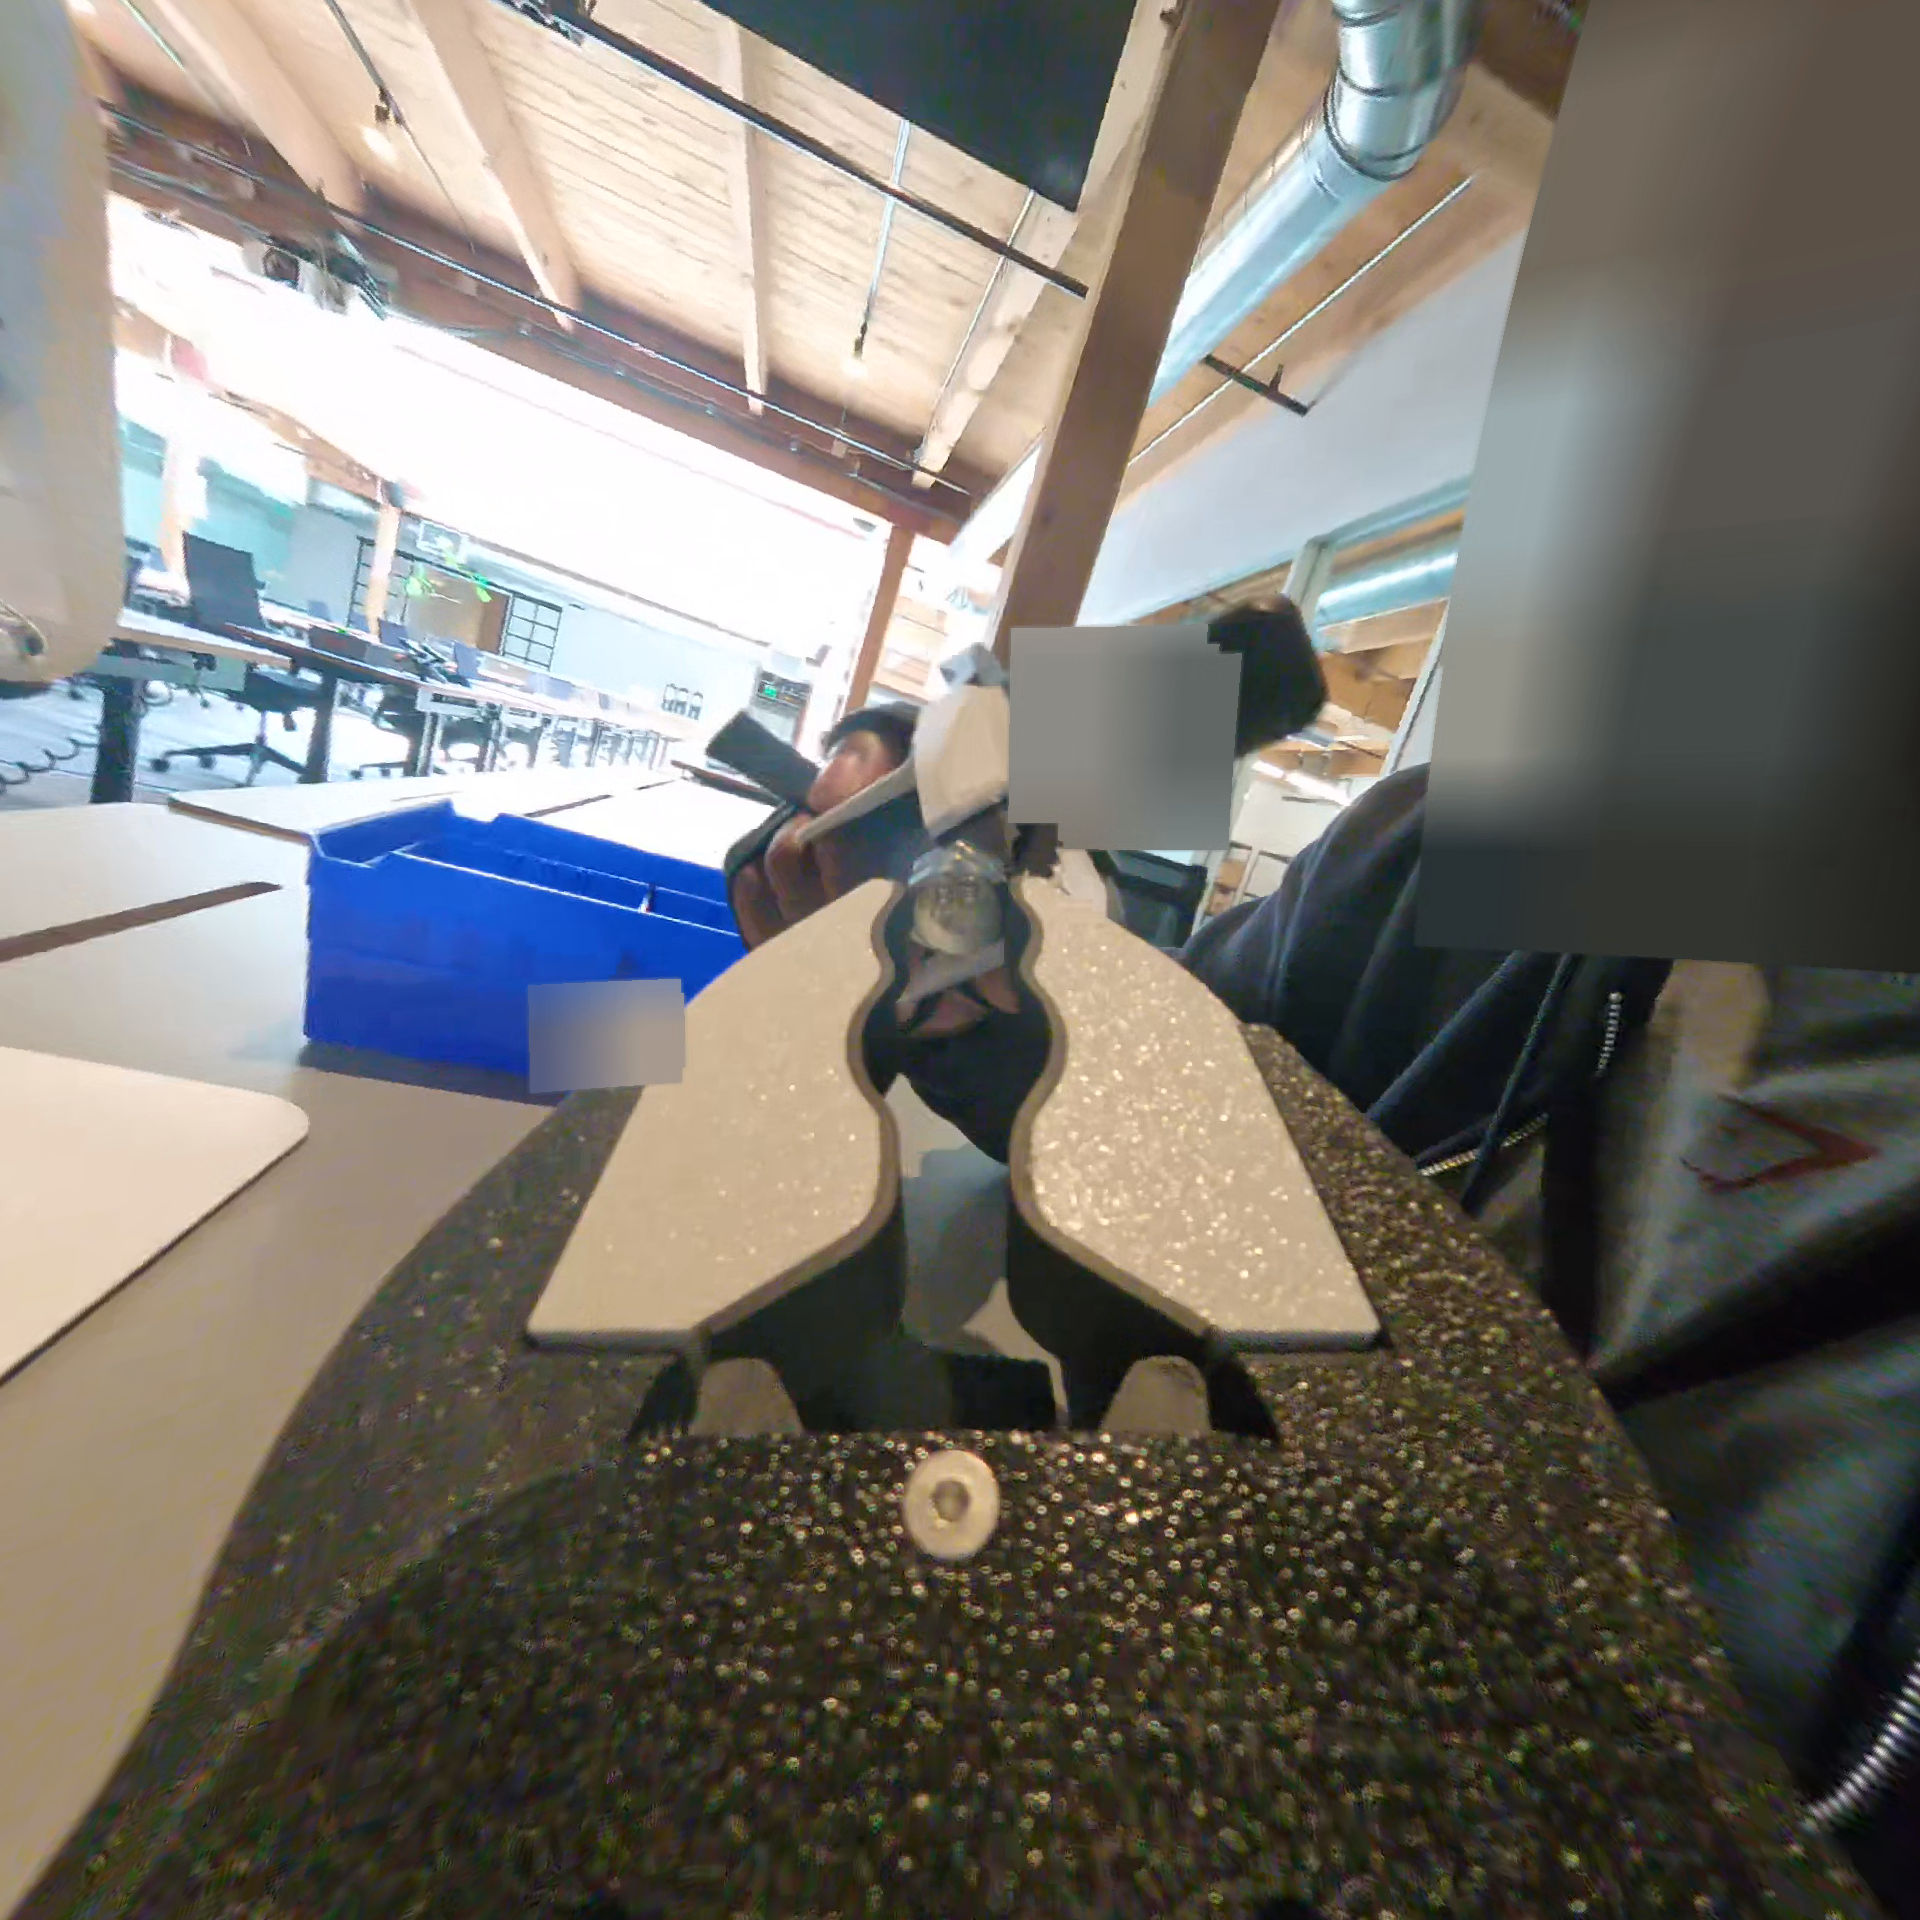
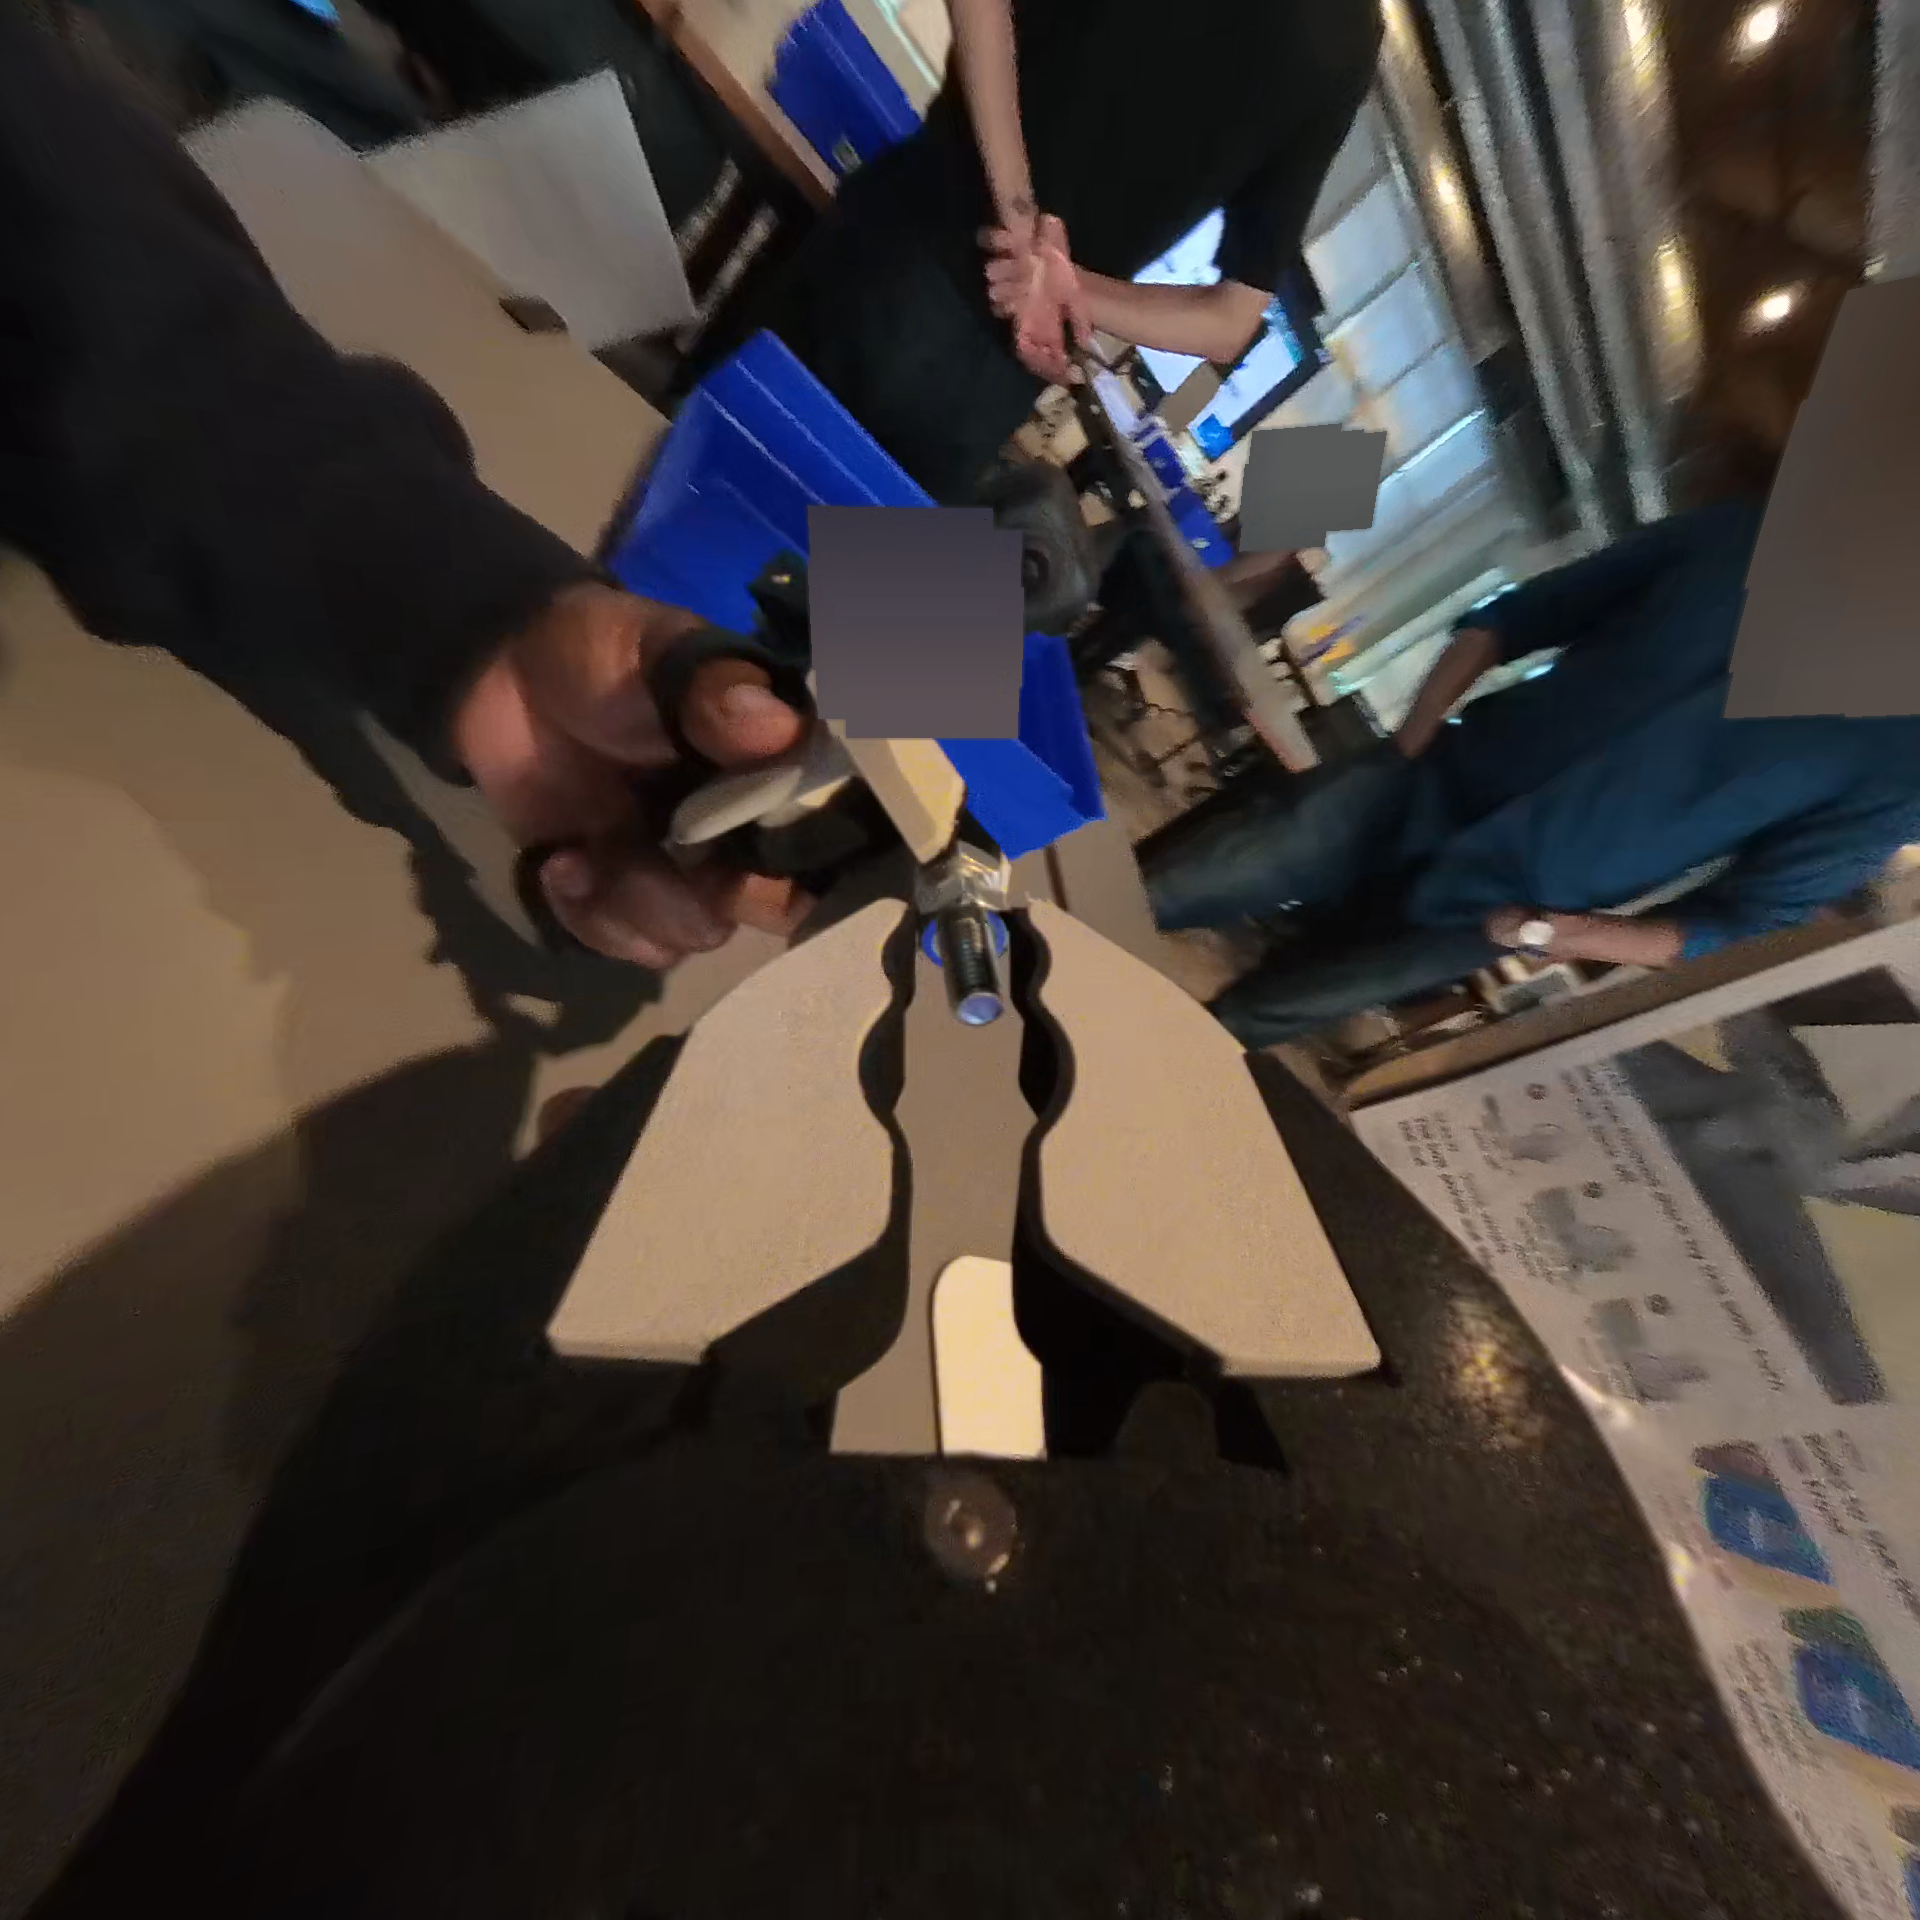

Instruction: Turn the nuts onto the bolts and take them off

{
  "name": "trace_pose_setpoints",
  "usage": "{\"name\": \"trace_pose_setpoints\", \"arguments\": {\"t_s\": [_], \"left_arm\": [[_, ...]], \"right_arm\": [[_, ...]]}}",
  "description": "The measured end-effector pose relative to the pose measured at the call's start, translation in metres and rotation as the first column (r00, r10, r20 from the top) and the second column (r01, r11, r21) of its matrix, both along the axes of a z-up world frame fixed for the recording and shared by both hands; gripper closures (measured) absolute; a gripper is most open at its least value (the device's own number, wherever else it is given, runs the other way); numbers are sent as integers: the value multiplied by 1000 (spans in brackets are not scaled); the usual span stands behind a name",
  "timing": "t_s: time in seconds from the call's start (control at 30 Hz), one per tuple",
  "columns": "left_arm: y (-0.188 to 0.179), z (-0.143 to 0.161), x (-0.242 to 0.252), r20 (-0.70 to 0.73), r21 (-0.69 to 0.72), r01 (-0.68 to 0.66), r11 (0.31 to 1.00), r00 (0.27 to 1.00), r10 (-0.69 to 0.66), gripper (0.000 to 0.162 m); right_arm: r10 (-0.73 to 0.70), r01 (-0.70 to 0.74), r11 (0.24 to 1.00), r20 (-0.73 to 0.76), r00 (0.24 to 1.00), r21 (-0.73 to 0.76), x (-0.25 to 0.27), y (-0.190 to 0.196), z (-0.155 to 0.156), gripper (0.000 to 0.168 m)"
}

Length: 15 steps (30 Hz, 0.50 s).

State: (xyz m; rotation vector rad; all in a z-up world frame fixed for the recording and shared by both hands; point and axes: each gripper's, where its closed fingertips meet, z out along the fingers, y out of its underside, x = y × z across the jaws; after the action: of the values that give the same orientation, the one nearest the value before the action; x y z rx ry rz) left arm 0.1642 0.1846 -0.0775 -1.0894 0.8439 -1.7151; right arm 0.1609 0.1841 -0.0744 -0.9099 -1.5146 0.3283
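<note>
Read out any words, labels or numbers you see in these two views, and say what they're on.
Printed sheet, right wrist view: rows of print beside pictures, too blurred to read.
Blue bin, left wrist view: no writing shows.
Nothing else is legible in either view.

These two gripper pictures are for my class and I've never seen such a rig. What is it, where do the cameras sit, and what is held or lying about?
A person holds a hand-worked two-finger gripper in each hand; a camera on each looks along its fingers. In the left wrist view, the left gripper is closed on the shiny bolt head. In the right wrist view, the right gripper grips what looks like the nut, largely hidden, around the threaded bolt, whose end points at the camera. The left gripper's fingers and the person's left hand show there too. On the table lies a blue bin; beside it, a printed sheet.
</note>
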Motion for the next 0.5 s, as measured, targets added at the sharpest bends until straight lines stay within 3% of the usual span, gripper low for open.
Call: {"name": "trace_pose_setpoints", "arguments": {"t_s": [0.07,0.13,0.17,0.3,0.4,0.5], "left_arm": [[1,2,-1,-5,48,-52,997,999,52,146],[1,7,-3,-14,134,-125,983,992,128,146],[1,9,-5,-19,180,-164,970,985,170,146],[0,14,-9,-26,351,-283,892,950,312,145],[-3,16,-8,-26,447,-321,835,928,371,144],[-5,15,-7,-29,497,-340,798,913,407,146]], "right_arm": [[-10,8,998,-22,1000,-60,-2,1,1,139],[5,-31,954,-88,996,-298,-5,4,4,115],[15,-69,910,-134,991,-410,-5,4,8,111],[36,-270,614,-316,948,-742,-3,6,21,116],[17,-332,402,-356,934,-853,-3,6,20,125],[26,-345,259,-351,936,-902,-7,1,14,129]]}}
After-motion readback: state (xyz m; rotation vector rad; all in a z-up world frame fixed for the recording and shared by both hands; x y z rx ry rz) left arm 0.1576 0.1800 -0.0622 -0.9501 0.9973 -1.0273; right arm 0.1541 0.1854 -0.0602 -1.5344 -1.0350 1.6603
